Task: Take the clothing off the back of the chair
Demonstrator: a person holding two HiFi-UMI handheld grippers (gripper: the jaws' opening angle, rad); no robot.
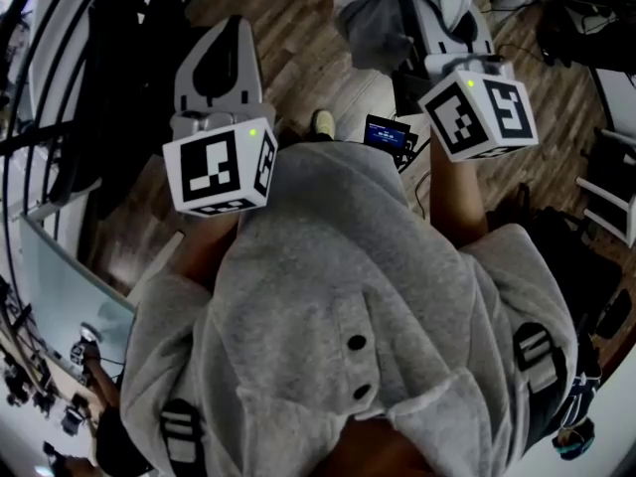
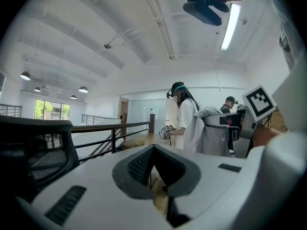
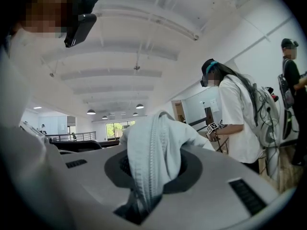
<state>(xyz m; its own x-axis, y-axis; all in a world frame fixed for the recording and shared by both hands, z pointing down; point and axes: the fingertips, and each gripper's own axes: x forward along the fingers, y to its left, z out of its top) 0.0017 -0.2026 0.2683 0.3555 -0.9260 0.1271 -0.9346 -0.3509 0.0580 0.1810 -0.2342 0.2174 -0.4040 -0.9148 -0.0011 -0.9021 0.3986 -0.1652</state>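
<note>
My right gripper (image 3: 152, 169) is shut on a pale grey garment (image 3: 153, 143) with a ribbed seam; the cloth bunches up out of the jaws and hangs over them. From the head view the right gripper (image 1: 449, 30) holds that garment (image 1: 383, 8) above the wood floor, in front of me. In the left gripper view the same garment (image 2: 213, 131) hangs at the right. My left gripper (image 1: 221, 40) points forward on the left, its jaws together with nothing between them (image 2: 153, 151). A black mesh chair (image 2: 33, 152) stands at the left, its back bare (image 1: 129, 78).
A person in a white shirt and a headset (image 2: 184, 121) stands ahead, holding a marker cube. A second person (image 3: 290, 75) is at the far right. A dark railing (image 2: 110, 134) runs behind the chair. White furniture (image 1: 611, 182) stands at the right edge.
</note>
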